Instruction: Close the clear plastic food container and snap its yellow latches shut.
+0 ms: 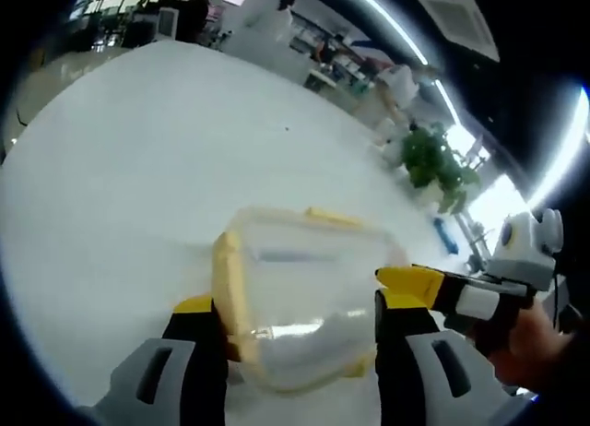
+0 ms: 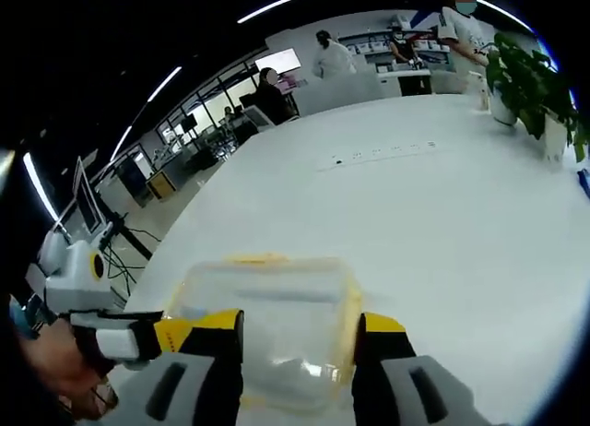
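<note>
Item: clear plastic food container (image 1: pixel 304 306), lid (image 2: pixel 267 301) seated on top, yellow latches along its sides; it lies on the white table (image 1: pixel 138 168), toward the table's near edge in both gripper views, with open tabletop beyond it. Latches: one long yellow latch (image 1: pixel 228 292) on the side by the left gripper's left jaw, another yellow latch (image 1: pixel 332 218) on the far side; whether any is already snapped down cannot be told. Step, by judgement: lid is on, latch-closing is in hand, both grippers bracketing the box from opposite sides. Next move, by judgement: calls for pressing a flap down and inward against the container wall until it catches, while the other gripper steadies the box against sliding on the smooth top. Left gripper (image 1: pixel 300 329): jaws parted wide, one on each side of the container, seemingly touching or just beside its walls; not clenched, nothing lifted. Right gripper (image 2: pixel 297 338): jaws likewise spread wide astride the container from the opposite side, the right one just beside a yellow side latch (image 2: pixel 352 306); released, carrying nothing. Surroundings: potted plant (image 1: pixel 433 163) near the table's far edge; people and desks in the background
</note>
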